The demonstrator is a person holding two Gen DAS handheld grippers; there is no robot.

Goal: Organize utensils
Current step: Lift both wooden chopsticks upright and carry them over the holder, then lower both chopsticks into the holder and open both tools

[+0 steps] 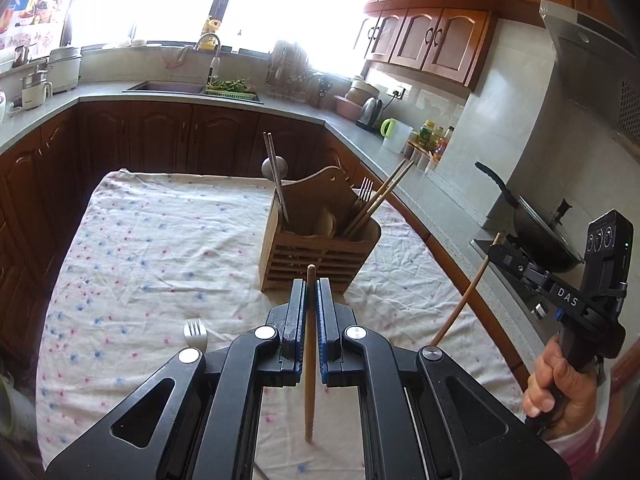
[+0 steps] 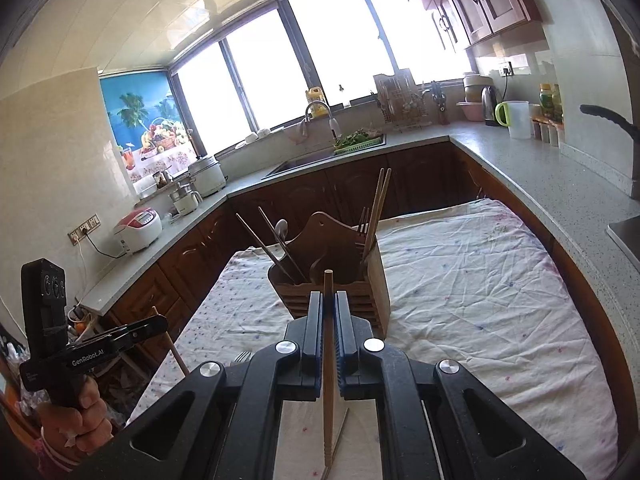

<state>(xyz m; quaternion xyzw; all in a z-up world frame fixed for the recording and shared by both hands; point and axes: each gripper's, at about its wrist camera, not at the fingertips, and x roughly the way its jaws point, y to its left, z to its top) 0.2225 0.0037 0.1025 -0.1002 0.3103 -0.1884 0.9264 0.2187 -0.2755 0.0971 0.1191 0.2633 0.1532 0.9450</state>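
Observation:
A wooden utensil holder (image 1: 320, 248) stands on the floral tablecloth (image 1: 160, 248) and holds metal chopsticks, a spoon, forks and wooden chopsticks. My left gripper (image 1: 311, 292) is shut on a wooden chopstick (image 1: 310, 360), held upright in front of the holder. My right gripper (image 2: 329, 304) is shut on another wooden chopstick (image 2: 328, 380), also just short of the holder (image 2: 332, 276). The right gripper also shows in the left wrist view (image 1: 496, 256), at the right, with its chopstick (image 1: 460, 304). A fork (image 1: 196, 334) lies on the cloth at the left. A thin metal chopstick (image 2: 340, 436) lies under the right gripper.
Kitchen counters wrap around the table. A sink (image 1: 168, 87) with a basket of greens is at the back. A wok (image 1: 536, 228) sits on the stove at the right. A kettle (image 1: 370, 114), a jug and bottles stand on the right counter.

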